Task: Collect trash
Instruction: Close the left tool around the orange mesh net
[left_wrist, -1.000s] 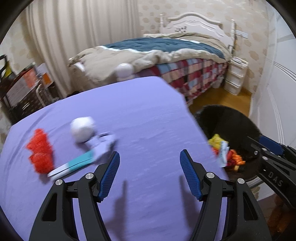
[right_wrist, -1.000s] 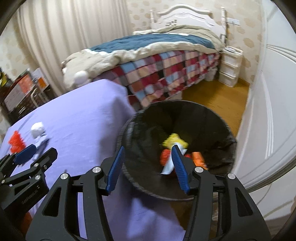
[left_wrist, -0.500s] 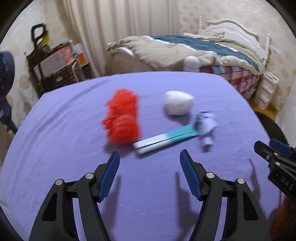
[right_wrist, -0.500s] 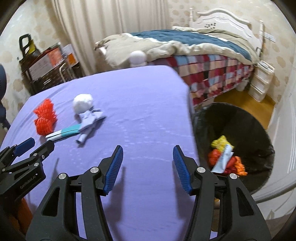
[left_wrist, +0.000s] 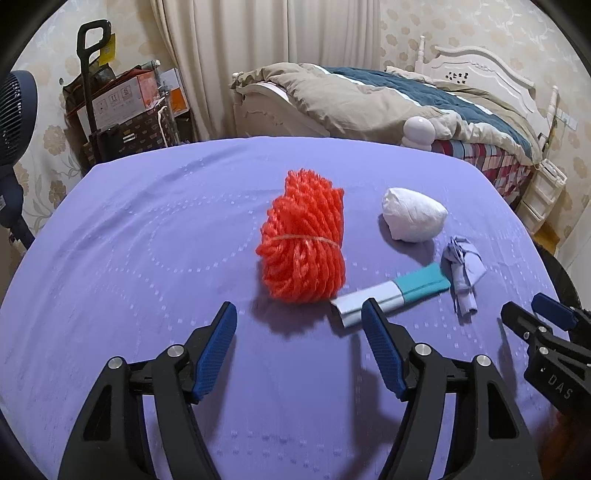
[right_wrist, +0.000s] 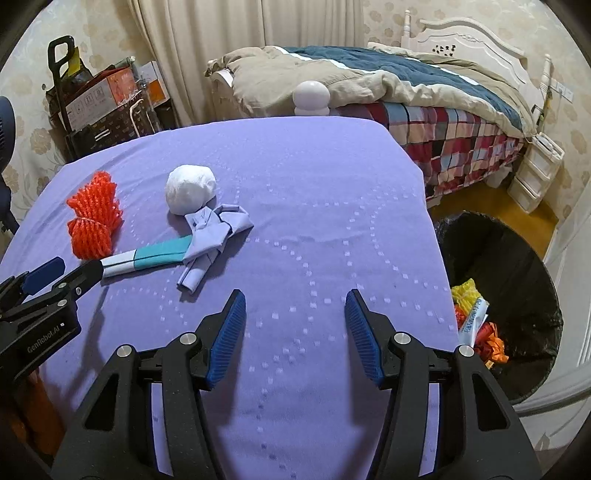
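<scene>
The left gripper (left_wrist: 297, 325) has been brought nearer the orange net bundle (left_wrist: 303, 240), jaws spread and empty, as are the right gripper's (right_wrist: 293, 317).

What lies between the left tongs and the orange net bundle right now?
Only bare purple tablecloth, in the left wrist view. The open left tongs hover short of the orange net bundle; the white-and-teal packet lies to its right, by the right finger.

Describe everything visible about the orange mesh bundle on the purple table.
The orange mesh bundle looks like foam or plastic netting, folded into a thick wad and cinched around the middle by a thin band. It lies flat on the purple tablecloth, left of the white wad. Its near end seems to touch the white-and-teal packet. The open left gripper hovers just short of it, not touching.
</scene>
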